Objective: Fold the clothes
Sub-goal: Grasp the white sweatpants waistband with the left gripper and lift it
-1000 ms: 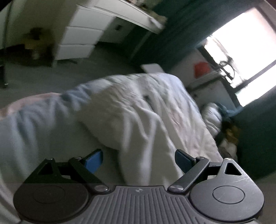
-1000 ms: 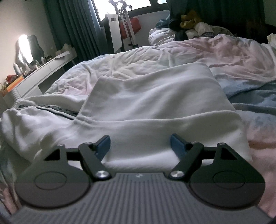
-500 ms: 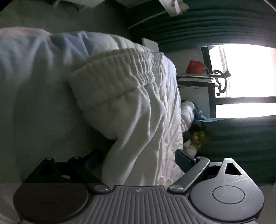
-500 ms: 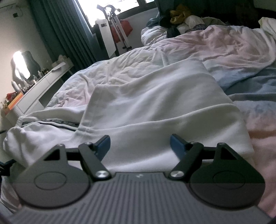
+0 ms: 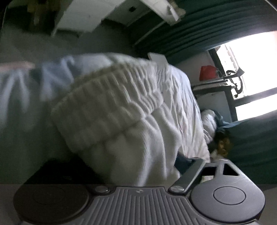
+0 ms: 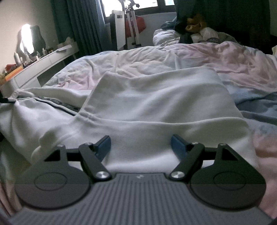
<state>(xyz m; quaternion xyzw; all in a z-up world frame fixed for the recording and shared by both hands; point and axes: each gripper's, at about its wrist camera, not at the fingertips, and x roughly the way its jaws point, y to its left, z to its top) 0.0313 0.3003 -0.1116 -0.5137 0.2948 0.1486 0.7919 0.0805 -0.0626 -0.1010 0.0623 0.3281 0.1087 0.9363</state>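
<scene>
The left finger of the left gripper (image 5: 138, 166) is hidden behind the white garment (image 5: 121, 121), so the grip cannot be judged. The bedding (image 5: 26, 86) and the dresser (image 5: 90, 15) are smeared by motion blur. The small items on the vanity (image 6: 43, 60) are too small to identify.

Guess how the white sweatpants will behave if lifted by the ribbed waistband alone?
Likely floppy: the white sweatpants already sag in soft folds over the bed. The fleece looks thick, so probably fairly heavy for cloth. The ribbed waistband bunches between the left hand-held gripper fingers, so it should grip well.
</scene>
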